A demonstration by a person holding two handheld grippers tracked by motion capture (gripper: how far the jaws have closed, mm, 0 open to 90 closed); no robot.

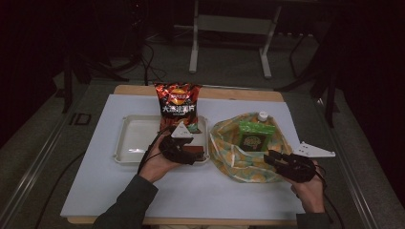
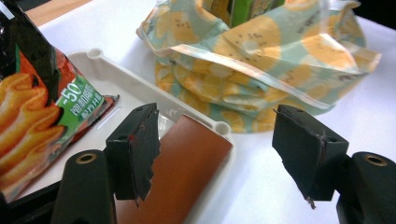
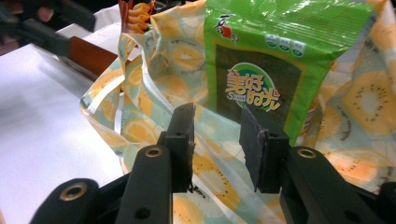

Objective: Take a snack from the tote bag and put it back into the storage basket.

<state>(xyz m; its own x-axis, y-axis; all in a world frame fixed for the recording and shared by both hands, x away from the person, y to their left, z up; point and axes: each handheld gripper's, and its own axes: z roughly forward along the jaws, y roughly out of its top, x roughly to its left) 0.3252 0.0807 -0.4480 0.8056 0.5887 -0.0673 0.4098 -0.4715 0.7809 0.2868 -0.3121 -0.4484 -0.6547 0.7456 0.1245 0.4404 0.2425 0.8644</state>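
Left gripper fingers wide apart, right gripper narrowly parted

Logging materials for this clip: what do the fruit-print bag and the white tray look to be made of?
The fruit-print bag looks like thin, glossy plastic film or coated fabric: it crumples into soft folds and shows shiny highlights. I cannot tell which. The white tray looks like rigid moulded plastic with a smooth, slightly glossy finish, a raised rim and rounded corners.

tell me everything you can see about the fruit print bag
The fruit print bag is a soft, glossy sack in pale teal with yellow-orange citrus slices, slumped open on the white table right of the white tray. A green snack packet stands inside it, beside a white-capped item. The right tongs straddle its near rim, jaws parted.
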